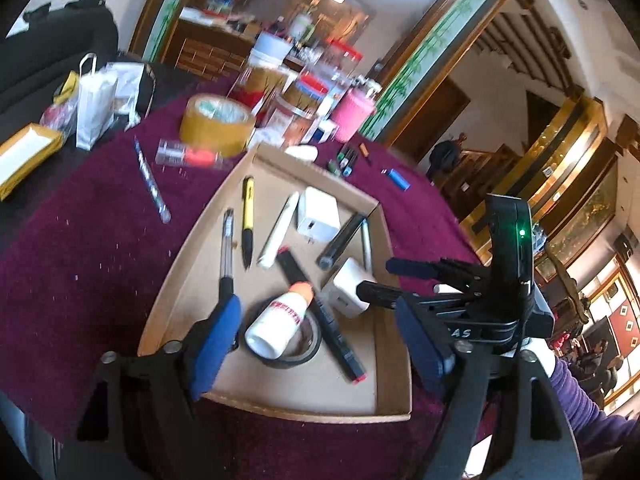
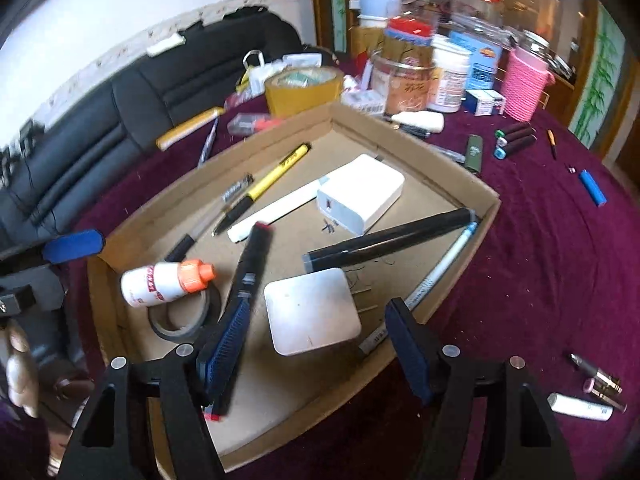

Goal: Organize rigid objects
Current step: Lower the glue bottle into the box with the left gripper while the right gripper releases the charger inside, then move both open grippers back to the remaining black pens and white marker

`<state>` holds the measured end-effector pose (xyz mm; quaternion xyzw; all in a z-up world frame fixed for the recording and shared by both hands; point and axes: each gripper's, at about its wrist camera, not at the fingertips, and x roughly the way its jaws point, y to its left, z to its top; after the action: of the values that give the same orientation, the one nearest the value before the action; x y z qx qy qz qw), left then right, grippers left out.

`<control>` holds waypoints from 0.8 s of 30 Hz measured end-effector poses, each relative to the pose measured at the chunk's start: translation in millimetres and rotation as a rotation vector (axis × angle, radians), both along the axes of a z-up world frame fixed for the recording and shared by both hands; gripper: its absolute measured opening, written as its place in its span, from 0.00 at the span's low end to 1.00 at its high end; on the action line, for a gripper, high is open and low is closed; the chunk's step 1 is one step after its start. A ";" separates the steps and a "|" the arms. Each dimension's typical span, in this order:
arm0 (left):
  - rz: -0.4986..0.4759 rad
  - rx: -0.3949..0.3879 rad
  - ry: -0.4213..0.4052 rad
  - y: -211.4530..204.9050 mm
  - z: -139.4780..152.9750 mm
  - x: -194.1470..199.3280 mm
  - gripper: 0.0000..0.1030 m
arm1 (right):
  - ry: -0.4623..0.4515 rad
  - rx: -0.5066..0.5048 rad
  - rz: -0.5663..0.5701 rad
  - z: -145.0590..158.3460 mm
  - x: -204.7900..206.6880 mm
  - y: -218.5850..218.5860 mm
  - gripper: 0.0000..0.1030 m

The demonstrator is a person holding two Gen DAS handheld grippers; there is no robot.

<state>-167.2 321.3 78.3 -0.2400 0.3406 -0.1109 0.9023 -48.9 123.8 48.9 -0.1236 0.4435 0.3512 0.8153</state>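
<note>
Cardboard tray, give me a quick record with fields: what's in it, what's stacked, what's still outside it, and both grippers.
container: cardboard tray on a maroon tablecloth
inside: white glue bottle, large white charger, small white charger, yellow pen, red-capped black marker
stacked: glue bottle lies on the black tape roll
outside: blue lighter, brown tape roll, pink cup
left gripper: open, empty, over the glue bottle
right gripper: open, empty, over the small white charger
</note>
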 end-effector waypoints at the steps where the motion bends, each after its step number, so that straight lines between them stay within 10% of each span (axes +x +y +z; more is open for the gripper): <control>1: -0.004 -0.003 -0.009 -0.2 1.0 0.7 0.78 | -0.002 0.021 -0.017 4.7 -0.5 -6.1 0.73; 24: -0.267 0.110 0.009 -138.0 24.6 25.4 0.80 | -0.079 0.332 -0.627 21.0 -2.0 -283.1 0.76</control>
<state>-141.8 183.2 102.9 -0.1433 0.3791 -0.2098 0.8898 -50.8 -159.4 69.9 0.1390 0.3649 0.1462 0.9089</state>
